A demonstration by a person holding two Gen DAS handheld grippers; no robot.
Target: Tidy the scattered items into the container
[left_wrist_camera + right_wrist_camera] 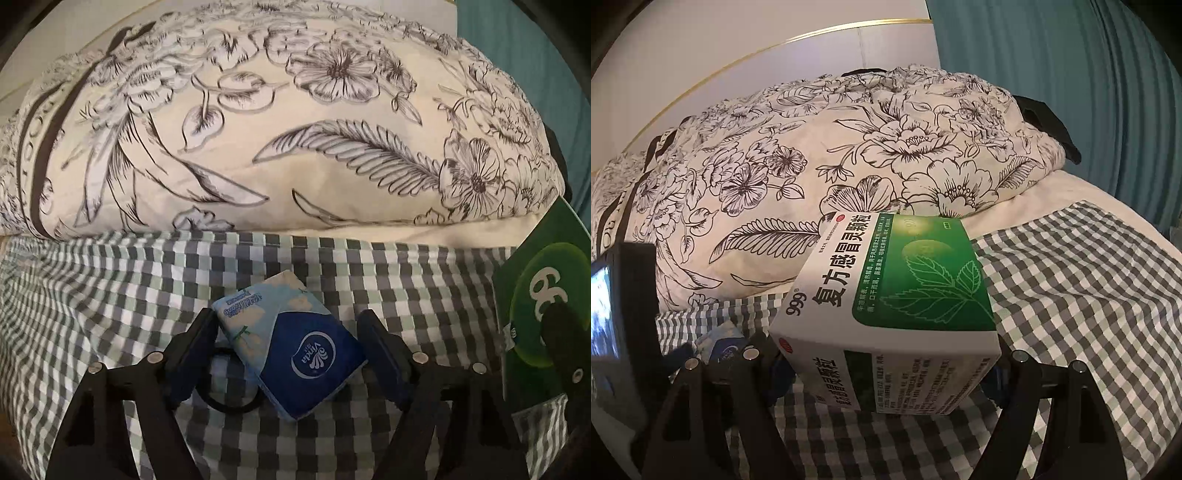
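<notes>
A blue and pale-blue pocket tissue pack (295, 347) lies askew on the checked bedsheet (110, 302). My left gripper (291, 343) has a pad touching each of its opposite corners, so it is shut on the pack. A black hair tie (221, 402) peeks out from under the pack. My right gripper (886, 373) is shut on a green and white medicine box (897, 291), which hides its fingertips. The same box (535, 291) shows at the right edge of the left wrist view. In the right wrist view the tissue pack (720, 343) is low on the left. No container is in view.
A large floral pillow (258, 129) lies across the bed just beyond both grippers. Behind it are a white headboard (757, 48) and a teal curtain (1071, 92). The checked sheet (1089, 295) extends to the right. The left gripper's body (613, 314) with its screen stands at the right view's left edge.
</notes>
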